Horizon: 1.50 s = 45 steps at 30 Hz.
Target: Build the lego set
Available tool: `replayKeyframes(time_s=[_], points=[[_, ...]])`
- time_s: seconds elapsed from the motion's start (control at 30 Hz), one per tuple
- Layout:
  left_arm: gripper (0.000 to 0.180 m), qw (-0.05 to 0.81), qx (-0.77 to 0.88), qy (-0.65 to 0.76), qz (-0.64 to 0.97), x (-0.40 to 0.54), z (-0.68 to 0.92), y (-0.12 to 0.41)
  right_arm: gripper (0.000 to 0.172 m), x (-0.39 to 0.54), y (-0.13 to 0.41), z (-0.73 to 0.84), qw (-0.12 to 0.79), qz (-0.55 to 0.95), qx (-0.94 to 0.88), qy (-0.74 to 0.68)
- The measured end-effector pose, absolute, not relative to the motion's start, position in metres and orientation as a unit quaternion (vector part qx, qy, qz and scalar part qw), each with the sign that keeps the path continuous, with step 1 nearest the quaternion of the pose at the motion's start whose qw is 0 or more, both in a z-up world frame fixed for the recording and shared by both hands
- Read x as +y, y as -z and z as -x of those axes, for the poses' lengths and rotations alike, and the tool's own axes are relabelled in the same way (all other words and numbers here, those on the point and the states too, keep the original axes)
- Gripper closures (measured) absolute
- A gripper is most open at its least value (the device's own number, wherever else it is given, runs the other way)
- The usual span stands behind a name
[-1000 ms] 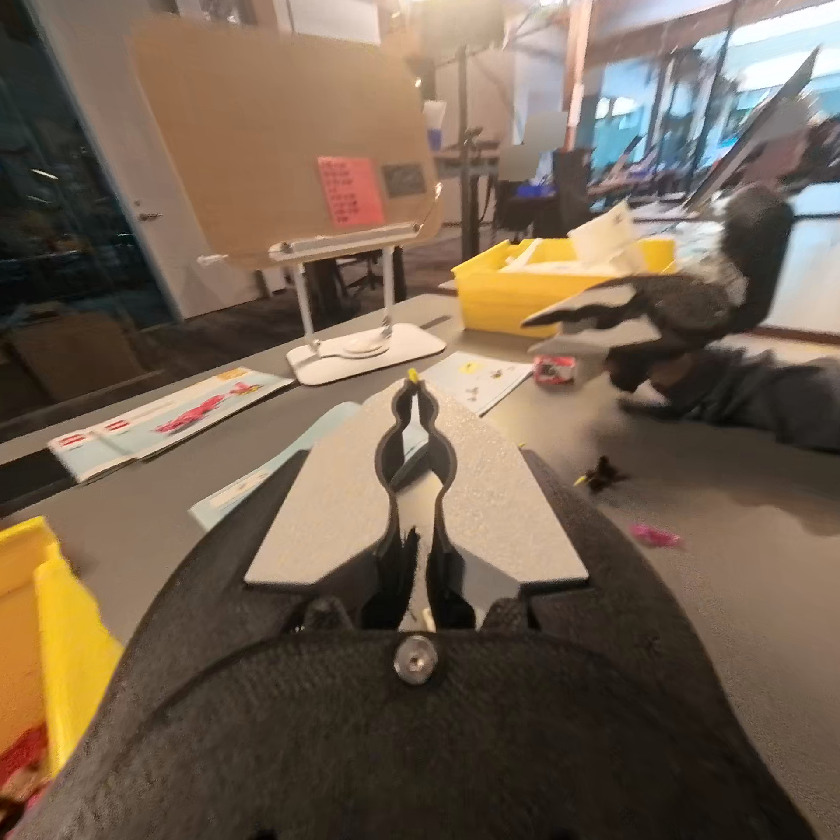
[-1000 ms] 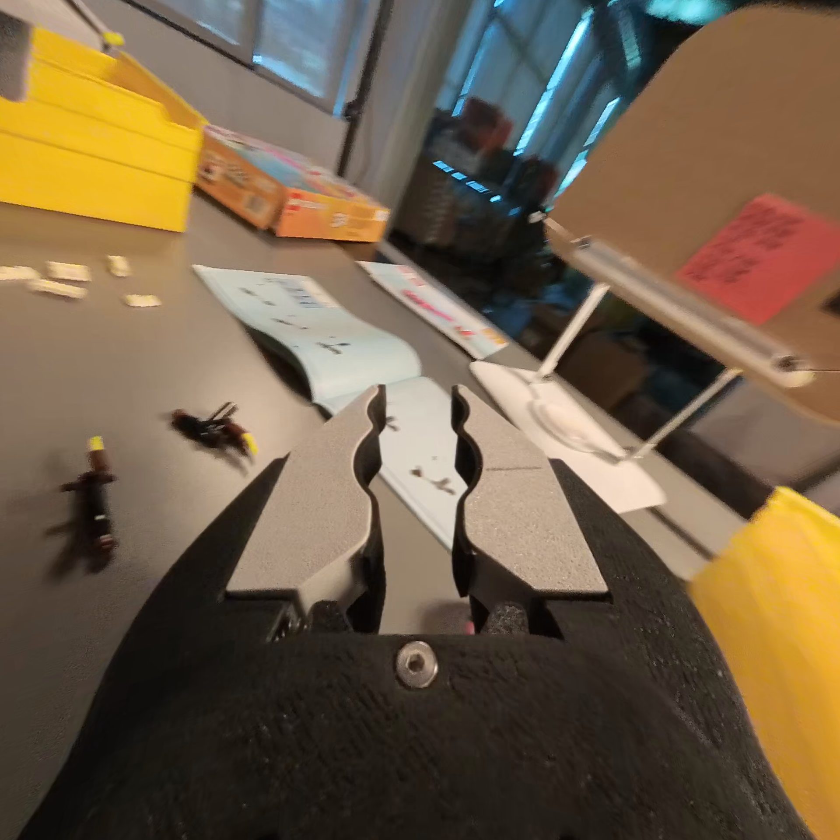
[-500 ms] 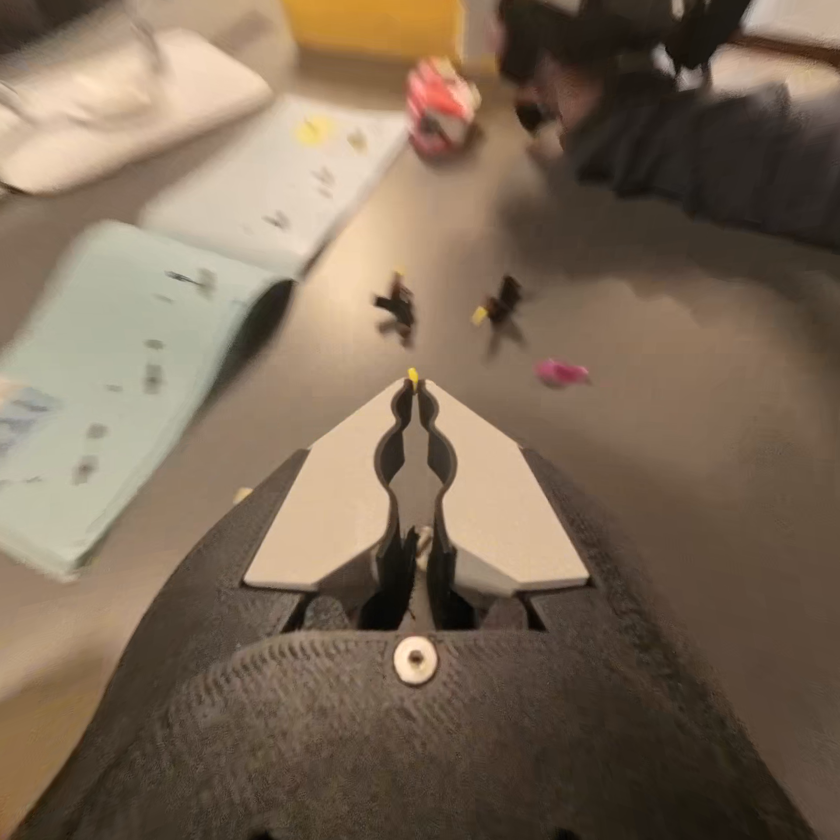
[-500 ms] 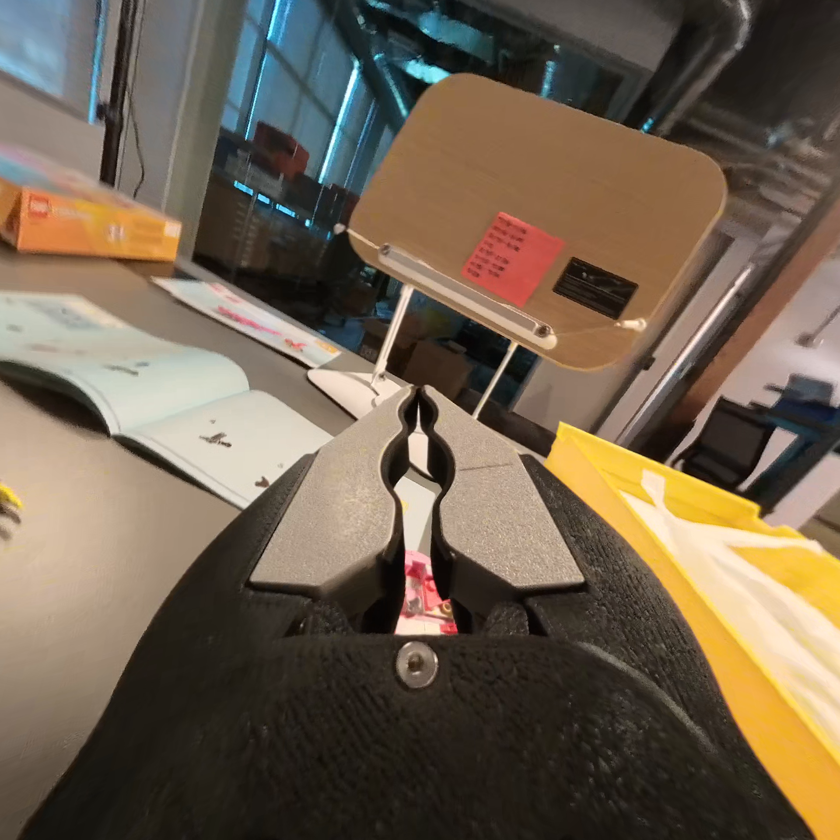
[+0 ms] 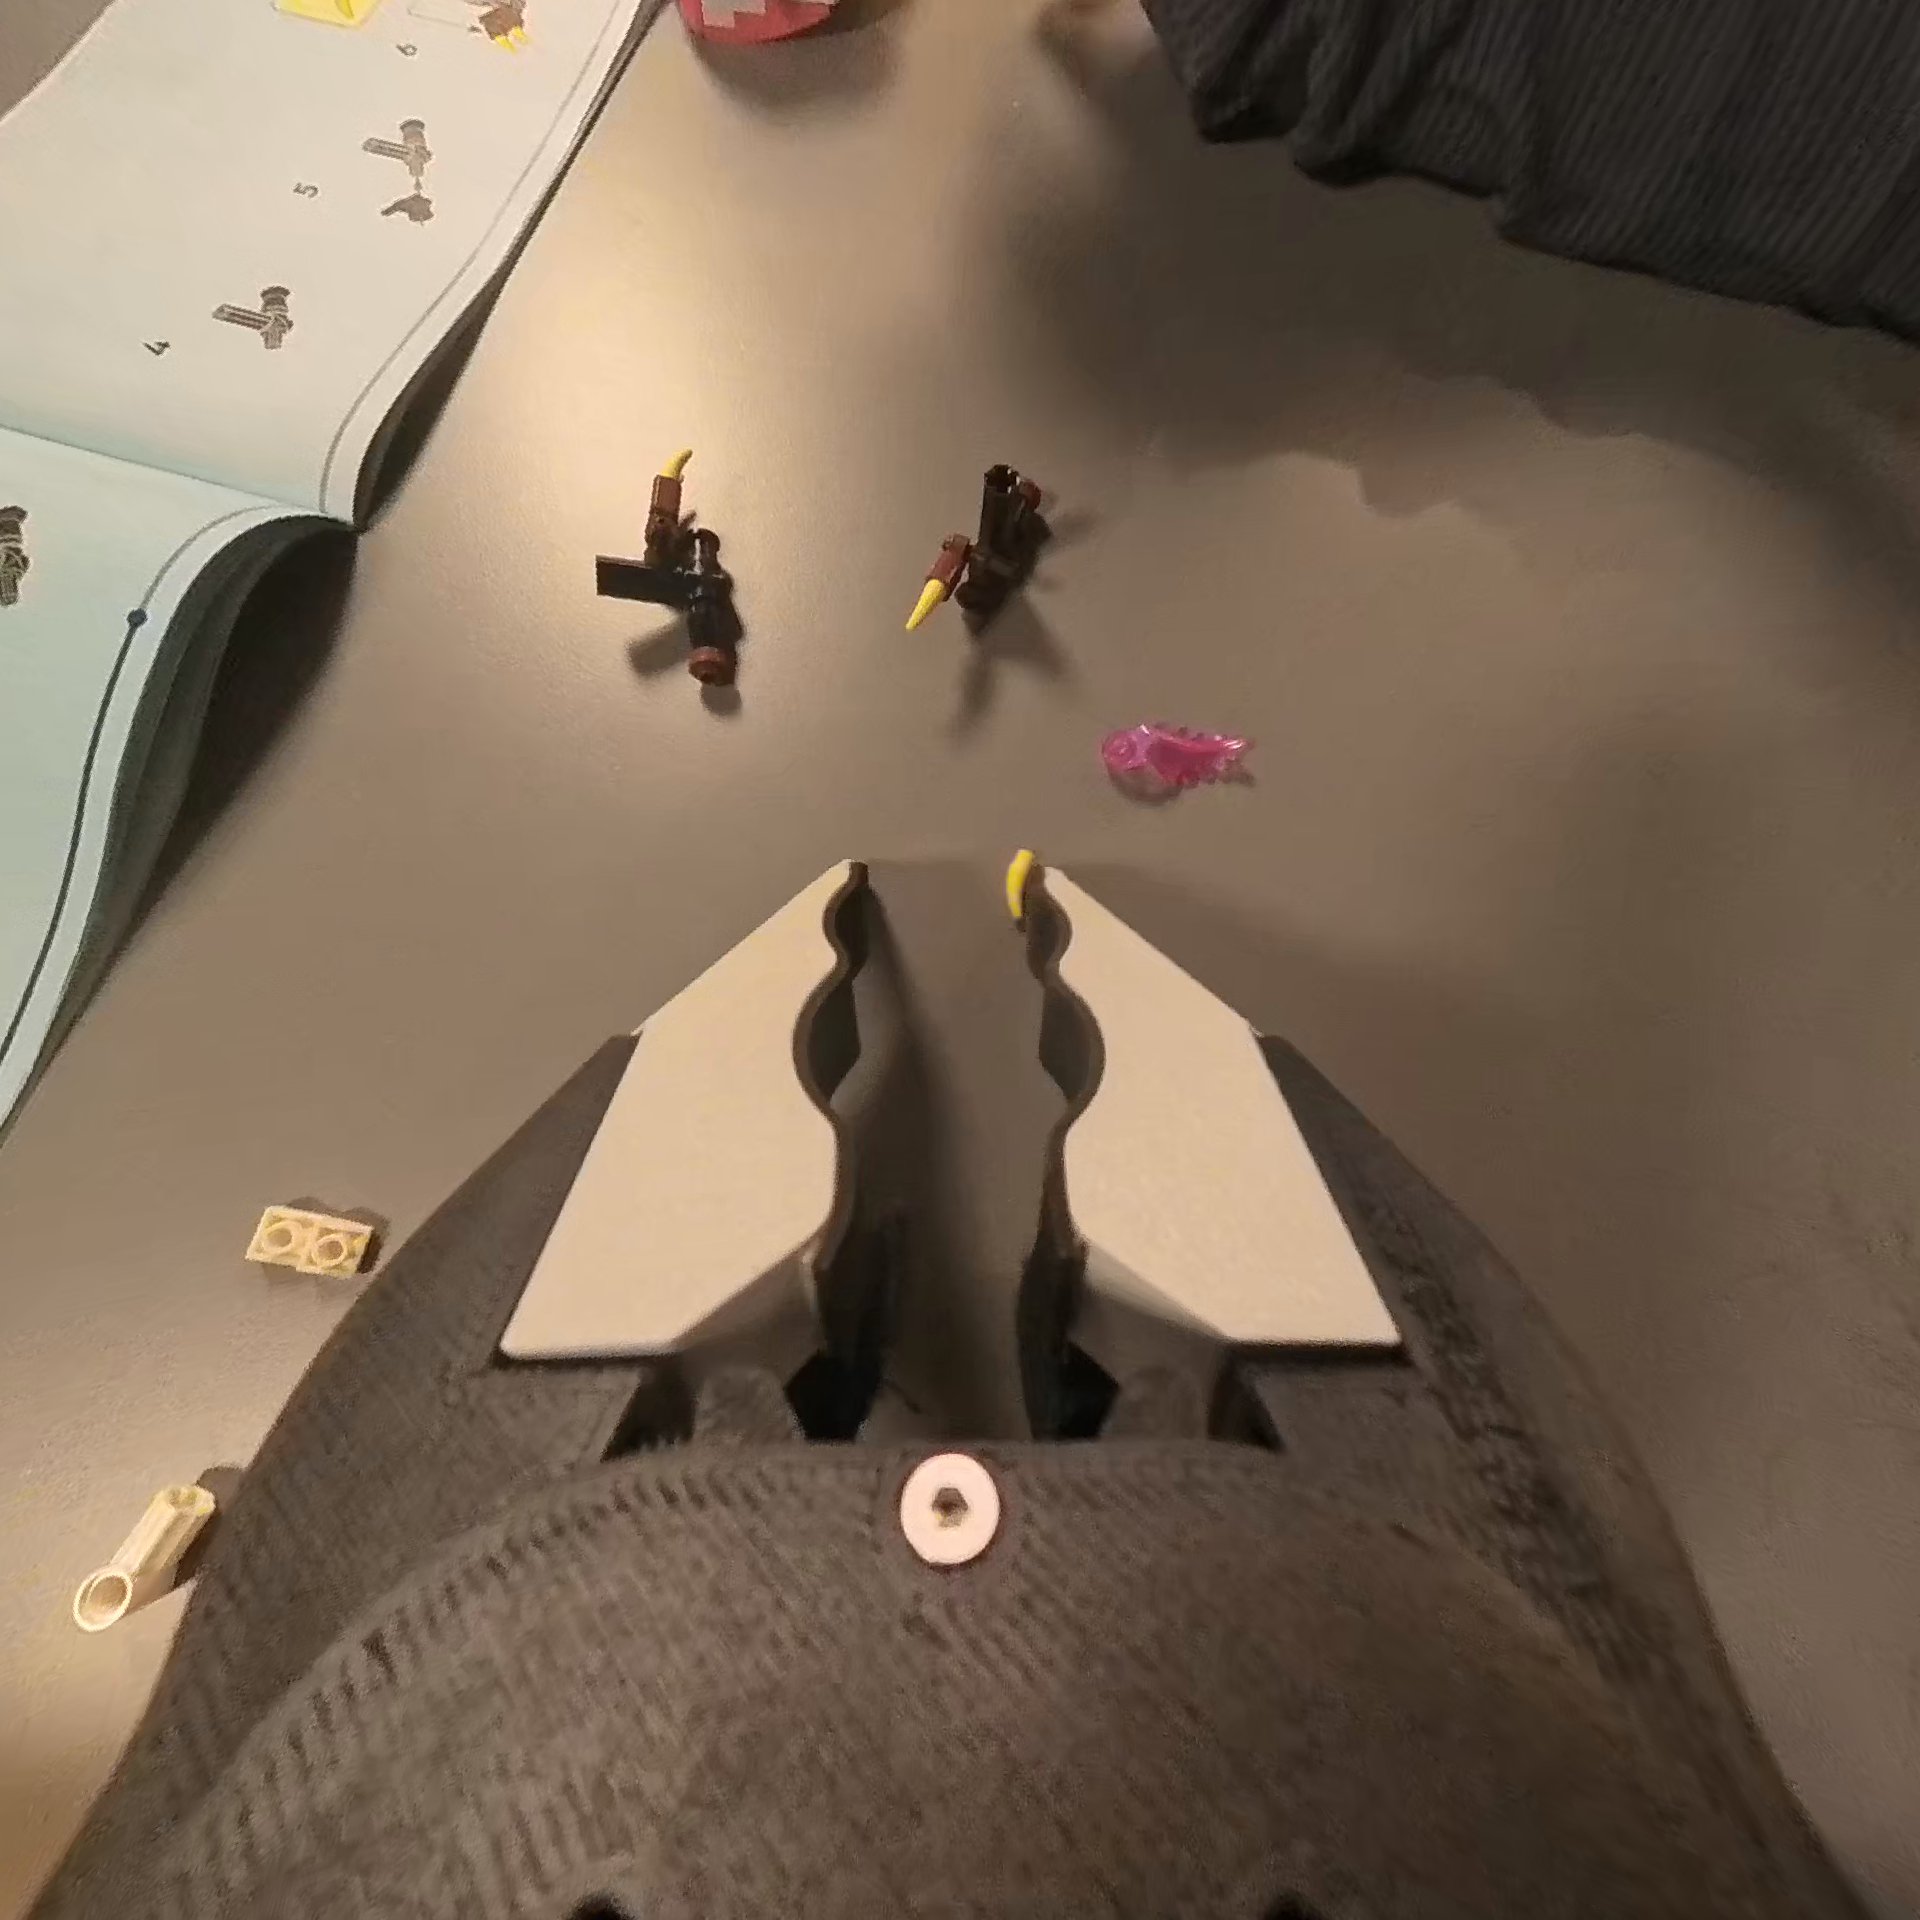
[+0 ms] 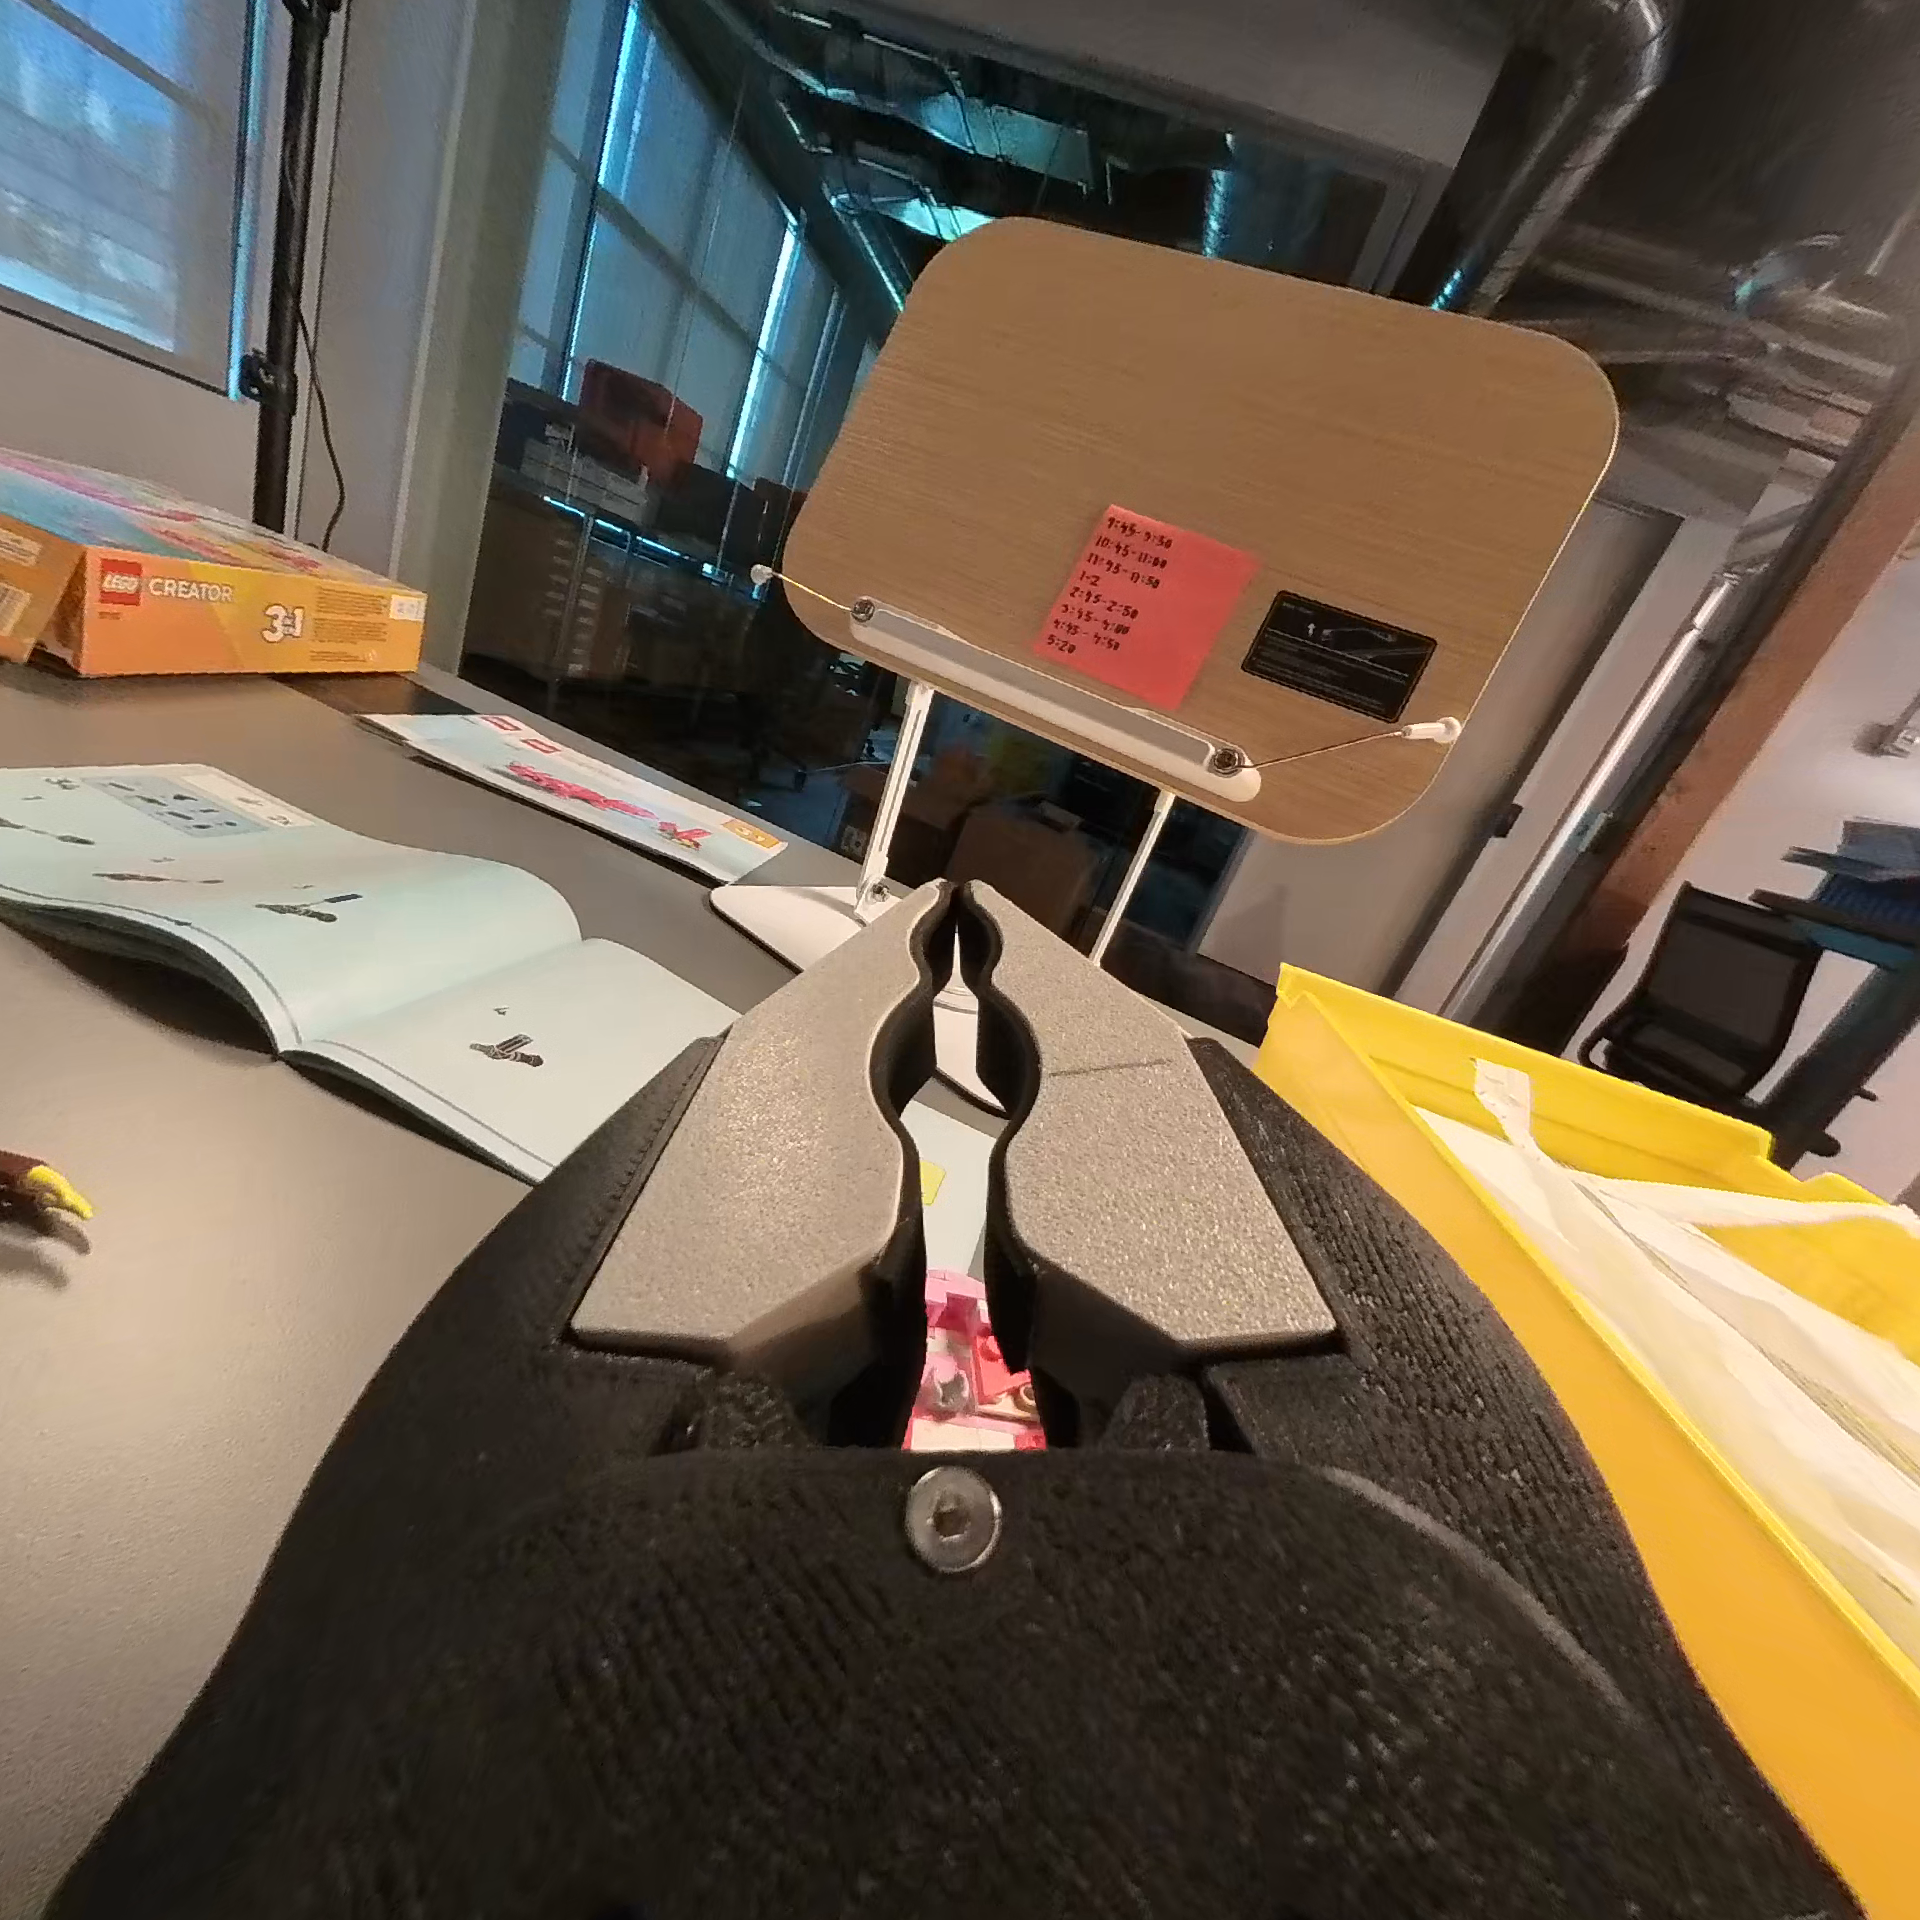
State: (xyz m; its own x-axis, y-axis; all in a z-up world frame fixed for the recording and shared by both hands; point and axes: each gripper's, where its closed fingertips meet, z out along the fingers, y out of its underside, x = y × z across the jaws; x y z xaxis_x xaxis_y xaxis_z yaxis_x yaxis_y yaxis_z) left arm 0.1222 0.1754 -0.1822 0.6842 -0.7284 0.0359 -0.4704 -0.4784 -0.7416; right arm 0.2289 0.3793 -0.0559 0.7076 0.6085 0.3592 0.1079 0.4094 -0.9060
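Two grey fingers of the left gripper (image 5: 948, 868) are seen spread apart over the dark table (image 5: 1455, 935), with bare table between them; a small yellow claw piece (image 5: 1020, 885) is seen against the inner tip of the right-hand finger only, so it is not clamped. Just beyond the tips a translucent pink piece (image 5: 1174, 756) is noted, and farther out two dark brown assemblies with yellow claws (image 5: 681, 566) (image 5: 987, 551). An open light-blue booklet (image 5: 156, 312) is noted well off to the left, and a tan plate (image 5: 310, 1242) and a tan connector (image 5: 140, 1574) beside the gripper body. The right gripper (image 6: 954, 891) is seen clenched, tips meeting on nothing, raised above the table; a book stand (image 6: 1195, 499) is seen beyond, a yellow bin (image 6: 1558, 1351) just to the right, and pink bricks (image 6: 961, 1371) under the fingers.
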Motion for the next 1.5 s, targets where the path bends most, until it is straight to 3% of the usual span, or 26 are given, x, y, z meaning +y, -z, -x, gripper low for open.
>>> replayKeyframes(time_s=[0.3, 0.57, 0.8, 0.97, 1.5], points=[[0.137, 0.400, 0.360, 0.130, 0.833, 0.183, -0.115, 0.175, 0.172, 0.379, 0.055, -0.229, 0.765, 0.517, -0.346, -0.167], [0.140, 0.554, 0.254, 0.126, 0.783, 0.206, -0.094, 0.119, 0.172, 0.379, 0.055, -0.230, 0.765, 0.517, -0.344, -0.169], [0.145, 0.584, 0.320, 0.034, 0.745, 0.203, -0.110, 0.117, 0.172, 0.376, 0.058, -0.226, 0.754, 0.522, -0.352, -0.188], [0.145, 0.630, 0.348, 0.125, 0.683, 0.187, -0.142, 0.101, 0.172, 0.377, 0.060, -0.226, 0.752, 0.524, -0.357, -0.182], [0.145, 0.693, 0.303, 0.141, 0.639, 0.184, -0.132, 0.072, 0.172, 0.402, 0.068, -0.245, 0.763, 0.552, -0.333, -0.052]])
